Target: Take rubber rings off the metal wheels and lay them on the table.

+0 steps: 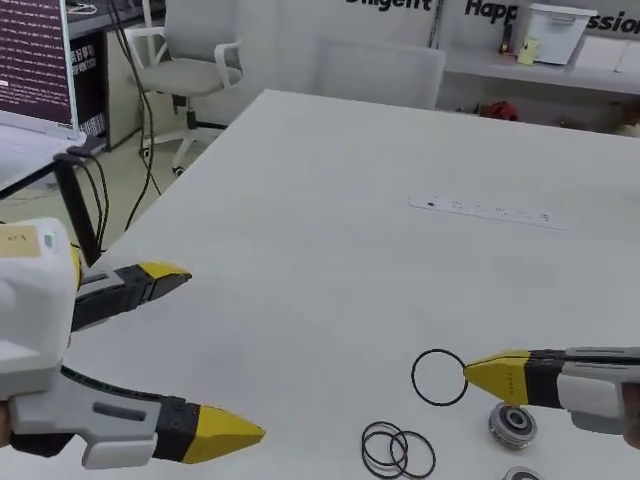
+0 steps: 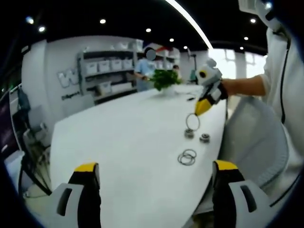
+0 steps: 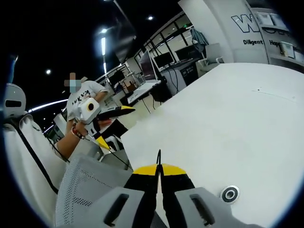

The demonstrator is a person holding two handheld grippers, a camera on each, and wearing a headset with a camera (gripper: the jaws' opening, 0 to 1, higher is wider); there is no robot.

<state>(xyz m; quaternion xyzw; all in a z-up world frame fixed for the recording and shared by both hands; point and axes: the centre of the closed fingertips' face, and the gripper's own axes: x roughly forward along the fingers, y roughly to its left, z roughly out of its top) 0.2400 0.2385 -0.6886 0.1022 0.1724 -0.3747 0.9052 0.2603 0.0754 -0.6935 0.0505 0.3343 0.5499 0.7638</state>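
My right gripper (image 1: 470, 375) is shut on a thin black rubber ring (image 1: 438, 377), which hangs off its yellow tip just above the white table (image 1: 320, 220). In the right gripper view the ring (image 3: 159, 156) shows edge-on between the closed jaws. A metal wheel (image 1: 512, 422) lies just below the gripper, and a second wheel (image 1: 520, 474) sits at the frame's bottom edge. Several loose rings (image 1: 397, 450) lie overlapping on the table nearby. My left gripper (image 1: 222, 352) is wide open at the near left, holding nothing and well away from the wheels (image 2: 189, 134).
A white power strip (image 1: 490, 212) lies far right on the table. An office chair (image 1: 190, 60) and a laptop (image 1: 30, 60) stand beyond the table's left edge. Shelves with a white bin (image 1: 555, 30) are behind.
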